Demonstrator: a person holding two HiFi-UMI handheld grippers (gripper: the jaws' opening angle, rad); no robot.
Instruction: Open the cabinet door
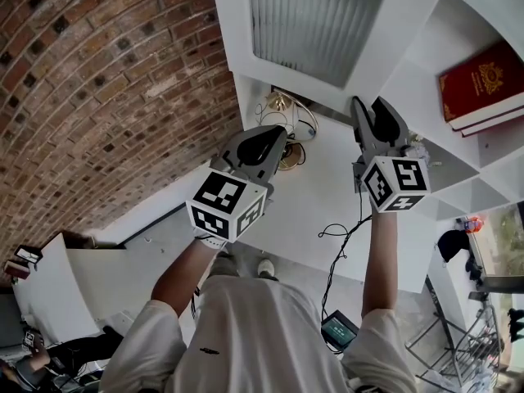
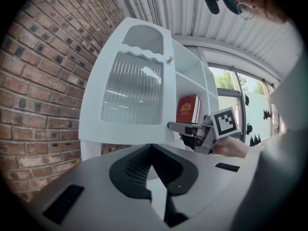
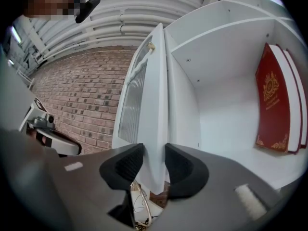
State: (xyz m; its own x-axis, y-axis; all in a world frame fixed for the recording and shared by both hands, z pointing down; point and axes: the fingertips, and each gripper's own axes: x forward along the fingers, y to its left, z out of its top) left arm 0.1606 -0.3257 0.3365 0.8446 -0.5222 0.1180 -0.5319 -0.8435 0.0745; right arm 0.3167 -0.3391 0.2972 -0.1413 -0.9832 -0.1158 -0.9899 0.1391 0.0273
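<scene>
1. Brick wall [image 1: 98, 97]: backdrop, behind and to the left of the unit.
2. White cabinet [image 3: 226, 105]: open shelving on the right, with one compartment exposed beside the door.
3. Cabinet door [image 3: 155, 129]: white frame, upright, long axis vertical. It stands away from the cabinet front, its free edge pointing at the right gripper and its outer face turned toward the brick wall. Judged partly open; the rest of the swing is yet to be done.
4. Ribbed glass pane [image 2: 132, 88]: set in the door, with a wavy rail above it.
5. Red books [image 1: 483, 84]: two, gilt-stamped, standing in the exposed compartment, well apart from the door.
6. Right gripper [image 3: 154, 163]: clamped on the door's free edge near its lower corner, one pad on each face.
7. Left gripper [image 2: 152, 149]: jaws clenched together on nothing, held near the right one, clear of the door.
8. Small brass knob [image 3: 150, 46]: high on the door near its free edge, untouched.
</scene>
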